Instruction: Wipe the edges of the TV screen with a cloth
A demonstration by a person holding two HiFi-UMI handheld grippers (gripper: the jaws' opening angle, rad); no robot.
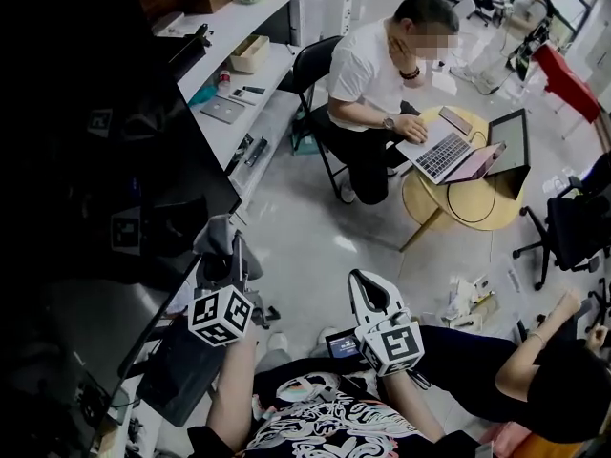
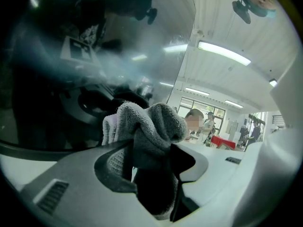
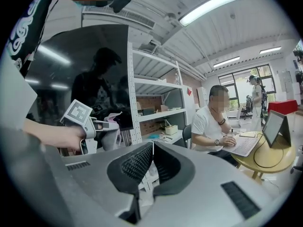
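The TV screen [image 1: 105, 141] is a big dark panel filling the left of the head view; its glossy face [image 2: 85, 56] fills the upper left of the left gripper view. My left gripper [image 1: 221, 254] is shut on a bunched grey cloth [image 2: 149, 126], held close to the screen's lower right corner. The cloth [image 1: 215, 235] pokes out past the jaws. My right gripper [image 1: 368, 289] hangs lower, away from the screen, jaws shut with nothing between them [image 3: 151, 148]. In the right gripper view the left gripper [image 3: 102, 126] and cloth show in front of the screen [image 3: 80, 74].
A seated person in a white shirt [image 1: 377, 74] works at a laptop on a round wooden table [image 1: 473, 194]. White shelving with boxes [image 1: 243, 55] stands right of the TV. Another person's arm [image 1: 535, 346] and office chairs [image 1: 573, 222] are at the right.
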